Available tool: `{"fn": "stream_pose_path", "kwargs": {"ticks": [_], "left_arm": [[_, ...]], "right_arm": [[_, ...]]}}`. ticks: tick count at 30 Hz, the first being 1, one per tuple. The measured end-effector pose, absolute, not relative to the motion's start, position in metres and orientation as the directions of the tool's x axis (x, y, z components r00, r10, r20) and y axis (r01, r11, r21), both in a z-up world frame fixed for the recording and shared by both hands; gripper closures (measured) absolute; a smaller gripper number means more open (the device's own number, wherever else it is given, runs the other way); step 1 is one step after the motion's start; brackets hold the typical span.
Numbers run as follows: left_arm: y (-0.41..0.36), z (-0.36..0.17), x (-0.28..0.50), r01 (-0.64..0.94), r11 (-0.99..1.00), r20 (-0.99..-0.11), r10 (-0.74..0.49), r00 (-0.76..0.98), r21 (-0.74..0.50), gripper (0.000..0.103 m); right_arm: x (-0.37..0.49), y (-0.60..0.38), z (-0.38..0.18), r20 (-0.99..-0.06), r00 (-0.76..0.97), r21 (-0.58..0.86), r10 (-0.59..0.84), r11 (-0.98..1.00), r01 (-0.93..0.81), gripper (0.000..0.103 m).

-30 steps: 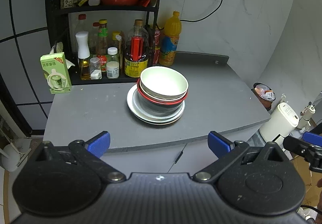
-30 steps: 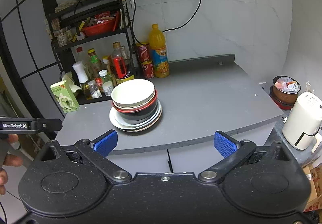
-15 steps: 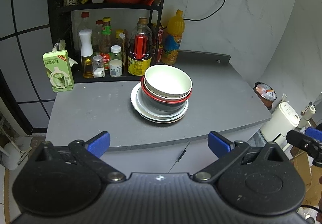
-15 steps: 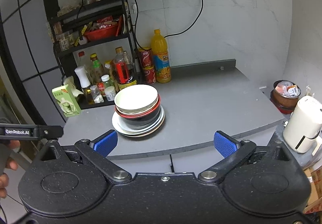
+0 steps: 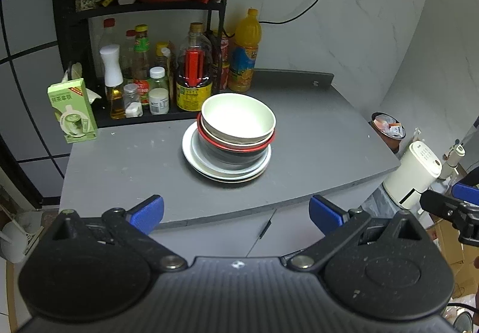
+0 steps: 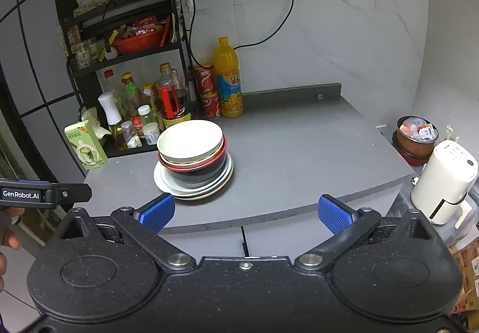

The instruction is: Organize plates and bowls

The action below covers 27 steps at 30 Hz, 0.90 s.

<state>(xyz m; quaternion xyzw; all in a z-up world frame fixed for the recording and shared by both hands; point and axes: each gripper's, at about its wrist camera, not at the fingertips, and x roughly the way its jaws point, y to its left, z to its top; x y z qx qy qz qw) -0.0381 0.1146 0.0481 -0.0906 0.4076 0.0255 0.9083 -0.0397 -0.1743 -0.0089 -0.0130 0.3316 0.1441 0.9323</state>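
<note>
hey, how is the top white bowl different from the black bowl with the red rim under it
The white bowl is pale inside and out; the black bowl is dark with a red rim. The white bowl sits on top of the stack with its inside fully open to view, while the black bowl is lower, resting on the plates with its inside covered. The black bowl's rim looks slightly wider. Both are round, upright and nested in one stack on the grey counter.

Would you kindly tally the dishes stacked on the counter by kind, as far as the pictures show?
Bowls: 3, namely white bowl, a tan one beneath it, then red-rimmed bowl.
Plates: at least 3 rims show at the plates; the exact count is unclear.
Total: at least 6.
</note>
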Motion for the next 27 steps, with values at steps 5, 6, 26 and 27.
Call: {"fn": "stream_pose_path", "kwargs": {"ticks": [5, 6, 26, 27], "left_arm": [[0.107, 0.046, -0.032, -0.099, 0.986, -0.751, -0.035, 0.659, -0.133, 0.001], [0.105, 0.046, -0.031, -0.095, 0.987, -0.753, -0.036, 0.657, -0.13, 0.001], [0.08, 0.039, -0.002, -0.089, 0.99, -0.75, -0.027, 0.66, -0.113, 0.001], [0.079, 0.039, -0.001, -0.088, 0.99, -0.75, -0.027, 0.661, -0.113, 0.001]], "right_arm": [[-0.038, -0.177, -0.011, -0.63, 0.734, 0.073, 0.254, 0.96, -0.27, 0.0], [-0.038, -0.178, -0.011, -0.63, 0.735, 0.071, 0.25, 0.961, -0.265, 0.0], [-0.024, -0.197, -0.014, -0.619, 0.743, 0.09, 0.254, 0.963, -0.255, 0.0], [-0.023, -0.198, -0.015, -0.619, 0.743, 0.09, 0.255, 0.963, -0.256, 0.0]]}}
